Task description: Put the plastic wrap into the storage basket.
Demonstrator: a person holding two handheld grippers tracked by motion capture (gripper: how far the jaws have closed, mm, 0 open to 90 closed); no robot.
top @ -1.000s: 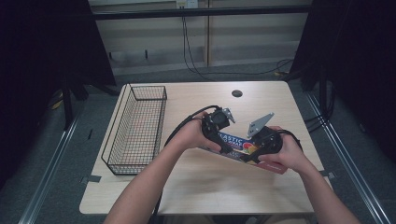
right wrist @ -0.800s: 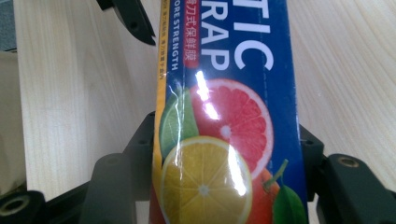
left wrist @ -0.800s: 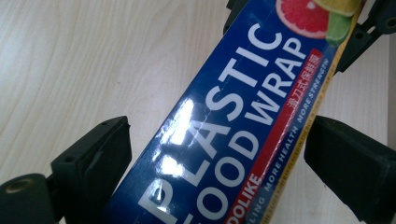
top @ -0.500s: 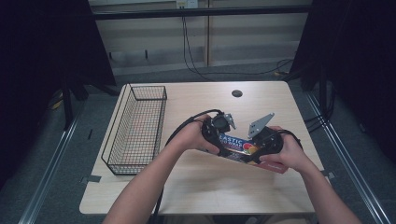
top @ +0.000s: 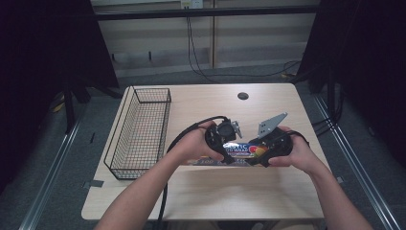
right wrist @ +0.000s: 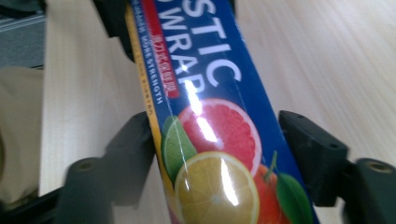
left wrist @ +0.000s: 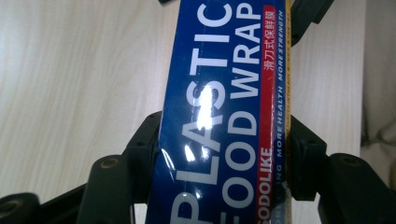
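1. Left gripper (top: 225, 154) has just closed, clamping the plastic wrap box (top: 237, 149) near the worktop's (top: 201, 103) front edge.
2. Right gripper (top: 261, 155), jaws just opening, straddles the box's other end, one jaw apart.
3. Handover appears underway; next, carry it to the wire basket (top: 139, 132) at the left edge.

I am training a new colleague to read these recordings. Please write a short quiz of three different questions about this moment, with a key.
1. True or false: the wire basket holds the plastic wrap box.
2. Which gripper is clamped on the box? A. left gripper B. right gripper C. neither
3. In the right gripper view, what is printed on the box between the jaws?

Key
1. False. The box is held between the two hands over the table, beside the basket.
2. A. Its jaws have just closed on the box; the right jaws have just been opening, with a gap at one side.
3. Citrus fruit slices.
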